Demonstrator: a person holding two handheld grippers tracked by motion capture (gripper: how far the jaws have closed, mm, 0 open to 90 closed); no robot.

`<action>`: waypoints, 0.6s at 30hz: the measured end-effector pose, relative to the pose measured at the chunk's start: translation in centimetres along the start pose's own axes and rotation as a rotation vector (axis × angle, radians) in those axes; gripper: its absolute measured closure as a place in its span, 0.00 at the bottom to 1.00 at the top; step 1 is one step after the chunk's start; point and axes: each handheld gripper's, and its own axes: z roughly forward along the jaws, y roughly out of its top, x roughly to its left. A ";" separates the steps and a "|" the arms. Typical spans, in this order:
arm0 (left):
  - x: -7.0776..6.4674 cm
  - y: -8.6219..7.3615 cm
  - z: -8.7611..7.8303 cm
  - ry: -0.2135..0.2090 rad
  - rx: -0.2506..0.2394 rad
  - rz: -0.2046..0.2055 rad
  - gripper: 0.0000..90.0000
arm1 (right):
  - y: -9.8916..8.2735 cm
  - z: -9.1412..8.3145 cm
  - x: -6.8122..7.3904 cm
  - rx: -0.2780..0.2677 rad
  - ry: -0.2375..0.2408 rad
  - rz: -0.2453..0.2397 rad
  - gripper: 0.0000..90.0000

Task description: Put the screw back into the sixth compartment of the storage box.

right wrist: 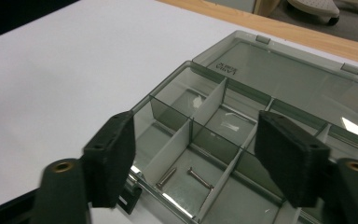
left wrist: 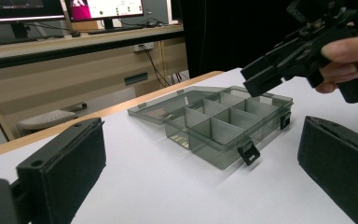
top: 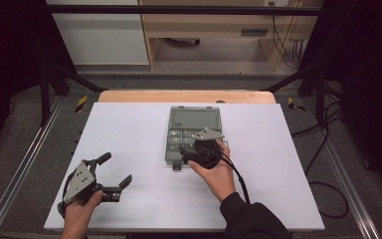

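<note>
While the right gripper [top: 202, 149] hovers wide-jawed over the open compartment box [top: 194, 133] at the table's middle, a careless descent could catch a divider [right wrist: 172, 150] and skid the light box, or miss the two screws [right wrist: 186, 176] in a near compartment. Empty and spread, the left gripper [top: 110, 172] rests near-left. White tabletop [top: 129, 134], wooden far edge; desks and monitors [left wrist: 107, 8] beyond.
</note>
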 end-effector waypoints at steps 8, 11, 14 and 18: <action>0.0 0.0 -0.2 0.007 0.004 0.002 0.01 | 0.1 -1.7 -0.3 -0.048 0.024 -0.026 0.14; 0.0 0.0 -0.2 0.009 0.004 0.001 0.01 | 0.1 -2.6 -0.8 -0.070 0.027 -0.024 0.14; 0.0 0.0 -0.2 0.010 0.004 0.001 0.01 | 0.0 -3.5 -1.4 -0.099 0.032 -0.012 0.15; 0.0 0.0 -0.3 0.012 0.002 -0.003 0.01 | -0.3 -4.7 -2.1 -0.163 0.023 0.008 0.15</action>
